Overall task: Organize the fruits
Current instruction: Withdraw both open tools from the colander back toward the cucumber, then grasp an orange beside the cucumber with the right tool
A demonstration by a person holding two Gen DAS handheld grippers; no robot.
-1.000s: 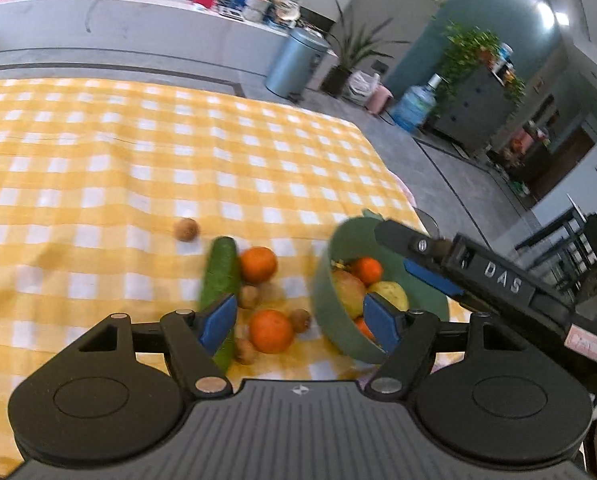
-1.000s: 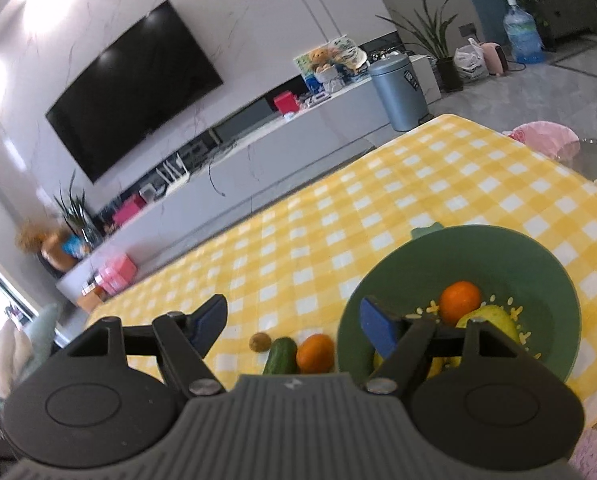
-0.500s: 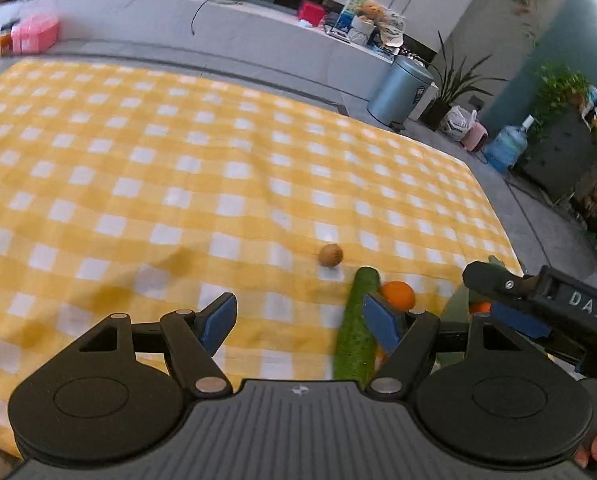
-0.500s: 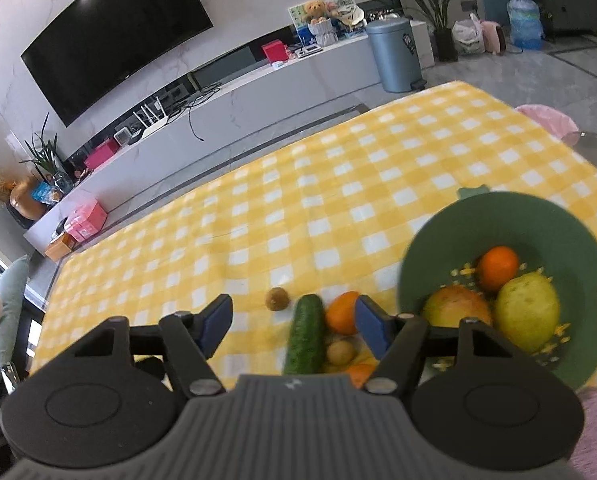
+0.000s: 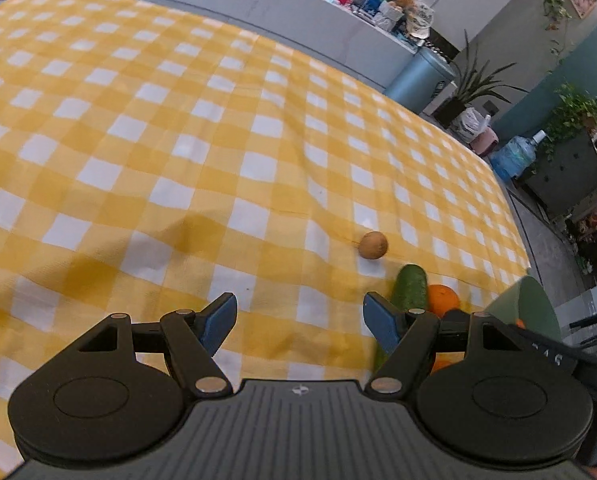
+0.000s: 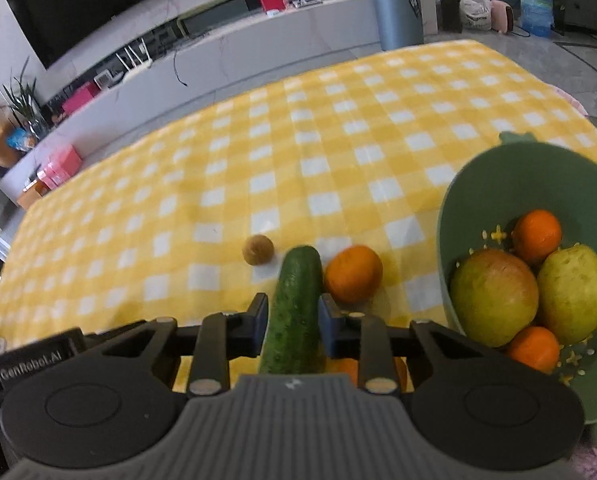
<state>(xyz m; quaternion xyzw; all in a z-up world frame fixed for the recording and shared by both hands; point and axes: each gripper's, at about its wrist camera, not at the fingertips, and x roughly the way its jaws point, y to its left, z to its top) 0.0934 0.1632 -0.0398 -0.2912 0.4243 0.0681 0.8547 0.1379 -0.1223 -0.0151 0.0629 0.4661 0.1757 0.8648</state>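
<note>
The right gripper (image 6: 291, 318) is clamped around a cucumber (image 6: 294, 308) lying on the checked tablecloth (image 6: 338, 128). Just right of the cucumber sits an orange (image 6: 353, 273), then the green bowl (image 6: 478, 184). The left gripper (image 5: 299, 322) hangs spread apart.

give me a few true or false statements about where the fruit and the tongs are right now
1. The right tongs straddle the cucumber. True.
2. The left tongs hold an orange. False: they are open and empty.
3. The green bowl is empty. False: it holds four fruits.
4. An orange lies on the cloth beside the cucumber. True.
5. The small brown fruit is in the bowl. False: it lies on the cloth.
</note>
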